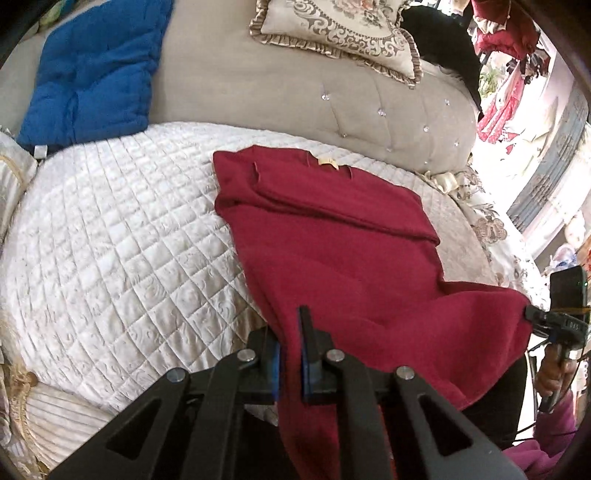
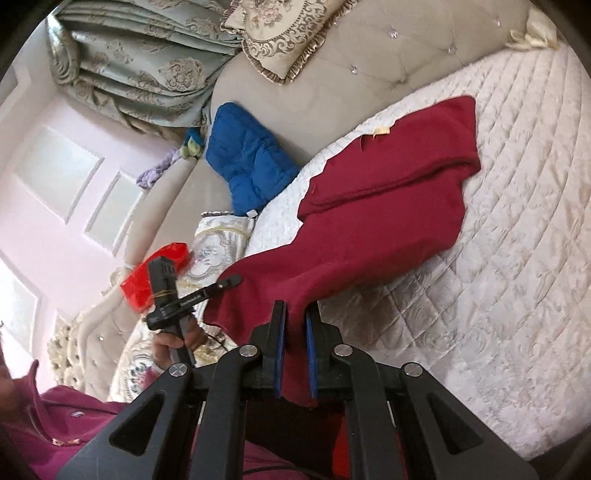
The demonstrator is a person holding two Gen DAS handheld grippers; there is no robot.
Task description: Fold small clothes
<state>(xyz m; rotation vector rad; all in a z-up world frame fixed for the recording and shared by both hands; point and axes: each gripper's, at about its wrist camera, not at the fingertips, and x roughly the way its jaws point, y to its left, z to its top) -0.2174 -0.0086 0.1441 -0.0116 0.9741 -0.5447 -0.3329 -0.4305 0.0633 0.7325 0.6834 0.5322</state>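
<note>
Both claws, left and right, pinch the dark-red top's lifted hem (sleeves folded in).

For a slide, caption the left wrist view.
Left tongs and right tongs each clamp a bottom corner of the half-folded red shirt above the white quilted bed.

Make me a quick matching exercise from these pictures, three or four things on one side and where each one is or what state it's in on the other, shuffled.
Things:
1. red garment
2. blue cushion
3. patterned pillow
4. left gripper

Places or states:
A. leaning against the padded headboard, up top
B. shut on a bottom corner of cloth
C. partly folded on the white quilt
D. at the quilt's far left edge

Pairs: 1-C, 2-D, 3-A, 4-B
</note>
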